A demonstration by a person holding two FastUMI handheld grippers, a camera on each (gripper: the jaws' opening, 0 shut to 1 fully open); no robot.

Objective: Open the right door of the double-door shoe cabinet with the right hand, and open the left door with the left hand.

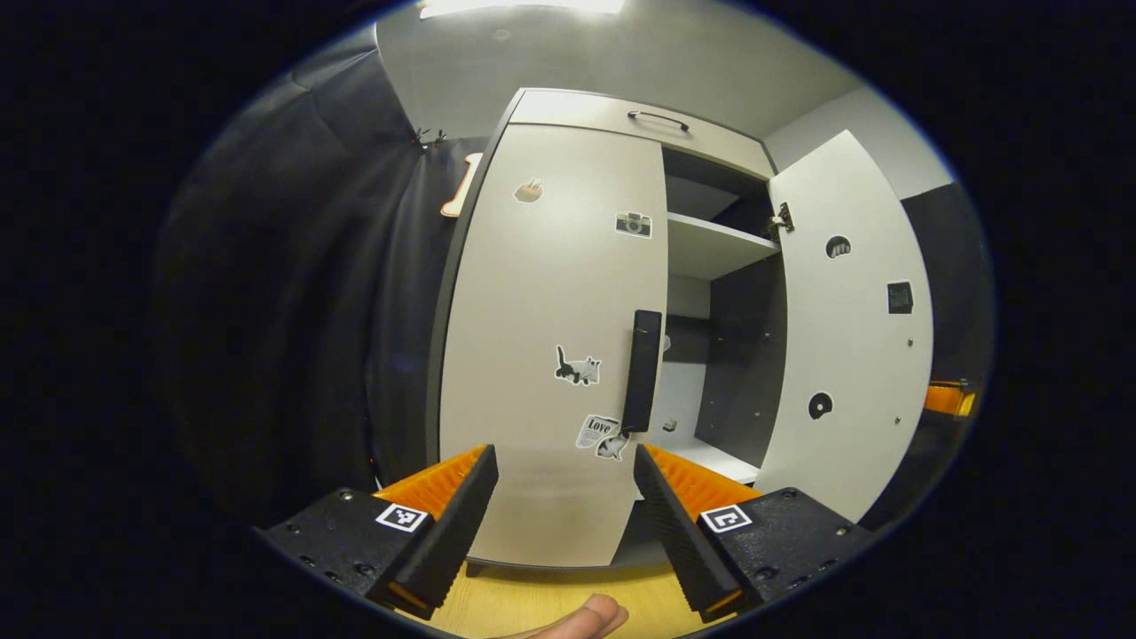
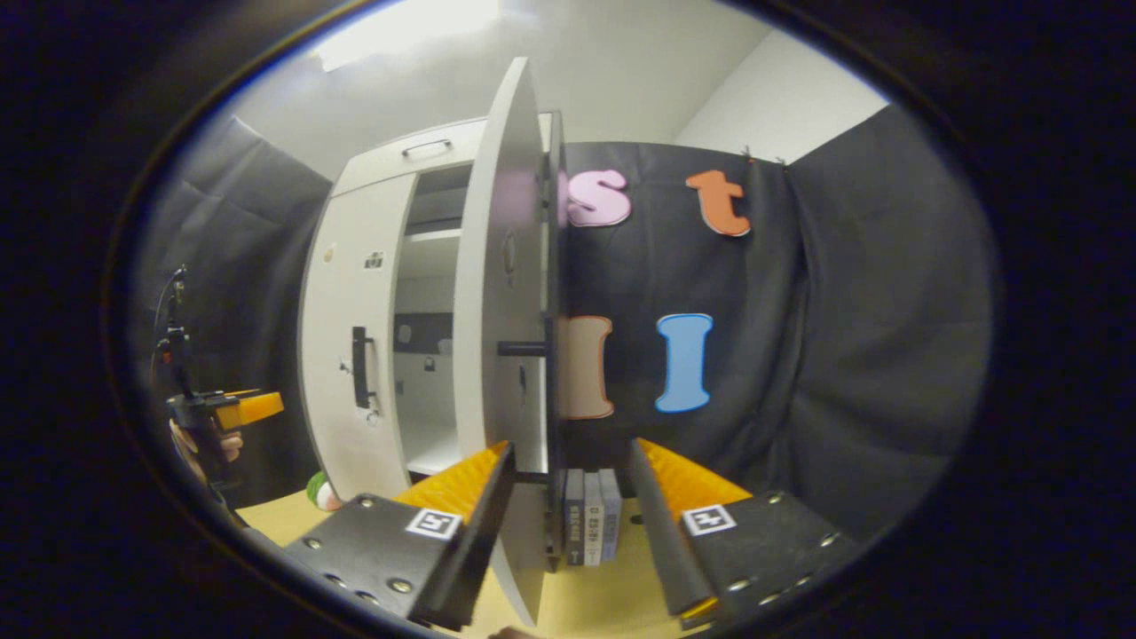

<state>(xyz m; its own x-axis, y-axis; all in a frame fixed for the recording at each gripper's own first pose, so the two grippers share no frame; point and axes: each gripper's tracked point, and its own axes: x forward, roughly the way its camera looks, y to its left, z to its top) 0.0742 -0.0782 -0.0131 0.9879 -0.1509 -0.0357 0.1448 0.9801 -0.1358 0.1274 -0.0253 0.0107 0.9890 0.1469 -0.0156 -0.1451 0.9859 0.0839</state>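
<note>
The pale shoe cabinet (image 1: 621, 111) stands ahead on a wooden floor. Its left door (image 1: 541, 293) is closed and carries stickers and a black vertical handle (image 1: 642, 368). My left gripper (image 1: 565, 461) is open, a little short of that door, with its right fingertip just below the handle's lower end. The right door (image 1: 852, 328) is swung wide open, baring the shelves (image 1: 714, 244). In the right gripper view that right door (image 2: 501, 311) is seen edge-on with its black handle (image 2: 555, 355). My right gripper (image 2: 571, 448) is open, its fingers wide apart on either side of the door's lower edge.
A few books (image 2: 590, 528) stand on the floor beside the cabinet, behind the open door. A green object (image 2: 317, 491) lies at the cabinet's left foot. Black cloth walls close in on both sides. A hand holds the left gripper (image 2: 240, 408) at the far left. A fingertip (image 1: 577, 617) shows below my left gripper.
</note>
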